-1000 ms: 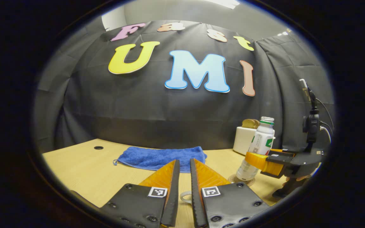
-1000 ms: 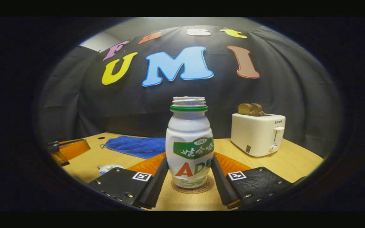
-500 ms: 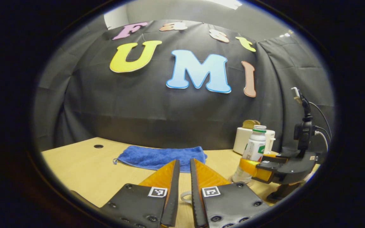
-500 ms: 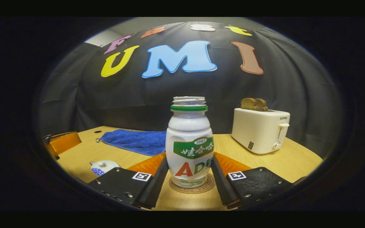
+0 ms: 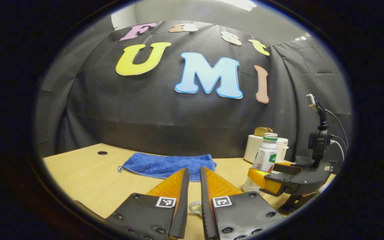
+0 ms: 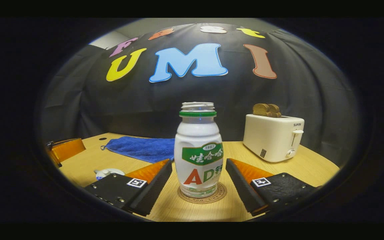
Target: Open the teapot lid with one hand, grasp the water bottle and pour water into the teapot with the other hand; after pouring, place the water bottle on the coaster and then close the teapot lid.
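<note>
Standing uncapped on the coaster (image 6: 202,197), the water bottle (image 6: 198,150) sits between the parted right gripper (image 6: 198,173).

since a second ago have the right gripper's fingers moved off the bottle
Yes. The right gripper has opened: its fingers now stand clear of the water bottle, which stays upright on the coaster.

A light wooden table (image 6: 278,168) carries everything. A round coaster (image 6: 202,197) lies flat on it, and an uncapped water bottle (image 6: 198,150) stands upright on the coaster. A rumpled blue towel (image 6: 142,148) lies toward the back, near a small dark hole (image 5: 102,153) in the tabletop. A white toaster (image 6: 273,137) with bread (image 6: 267,109) in its slots stands to the right. At the left edge sits a white teapot (image 6: 108,172), partly hidden.
</note>
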The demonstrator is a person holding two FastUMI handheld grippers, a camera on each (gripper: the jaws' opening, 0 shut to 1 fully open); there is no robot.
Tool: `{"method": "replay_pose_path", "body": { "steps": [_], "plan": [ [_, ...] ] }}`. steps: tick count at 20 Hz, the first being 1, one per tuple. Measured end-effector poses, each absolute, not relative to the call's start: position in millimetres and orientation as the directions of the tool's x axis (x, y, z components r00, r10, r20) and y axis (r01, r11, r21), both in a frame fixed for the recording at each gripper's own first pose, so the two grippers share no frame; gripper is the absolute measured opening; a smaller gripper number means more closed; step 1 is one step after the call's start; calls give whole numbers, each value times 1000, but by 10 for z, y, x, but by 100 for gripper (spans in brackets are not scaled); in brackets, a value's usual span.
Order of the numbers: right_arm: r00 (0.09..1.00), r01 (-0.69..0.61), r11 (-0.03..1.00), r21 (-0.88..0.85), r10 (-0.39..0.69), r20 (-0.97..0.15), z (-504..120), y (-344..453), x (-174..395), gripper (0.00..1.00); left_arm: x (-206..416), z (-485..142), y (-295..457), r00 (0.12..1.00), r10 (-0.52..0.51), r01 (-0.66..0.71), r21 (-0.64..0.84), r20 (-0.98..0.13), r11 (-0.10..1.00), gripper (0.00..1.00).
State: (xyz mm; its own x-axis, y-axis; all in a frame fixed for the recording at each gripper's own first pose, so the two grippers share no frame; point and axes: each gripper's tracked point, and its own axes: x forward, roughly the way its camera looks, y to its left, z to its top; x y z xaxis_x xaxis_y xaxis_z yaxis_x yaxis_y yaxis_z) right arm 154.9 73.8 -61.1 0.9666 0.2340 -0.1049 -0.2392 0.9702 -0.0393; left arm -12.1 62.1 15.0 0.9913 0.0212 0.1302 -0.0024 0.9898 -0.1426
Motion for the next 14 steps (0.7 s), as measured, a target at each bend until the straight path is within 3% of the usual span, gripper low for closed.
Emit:
{"method": "replay_pose_path", "body": {
  "steps": [10,11,14],
  "plan": [
    [977,-211,977,-42,210,-20,-378,606,1094,99,-120,117,628,992,31,-15,-131,120,991,30],
    [977,-211,977,-39,211,-16,-374,595,1021,99,-128,123,626,992,32,-16,-132,122,991,26],
    [979,-205,978,-25,205,-2,-356,561,756,99,-194,181,584,991,31,-15,-117,134,993,31]
  ]
}}
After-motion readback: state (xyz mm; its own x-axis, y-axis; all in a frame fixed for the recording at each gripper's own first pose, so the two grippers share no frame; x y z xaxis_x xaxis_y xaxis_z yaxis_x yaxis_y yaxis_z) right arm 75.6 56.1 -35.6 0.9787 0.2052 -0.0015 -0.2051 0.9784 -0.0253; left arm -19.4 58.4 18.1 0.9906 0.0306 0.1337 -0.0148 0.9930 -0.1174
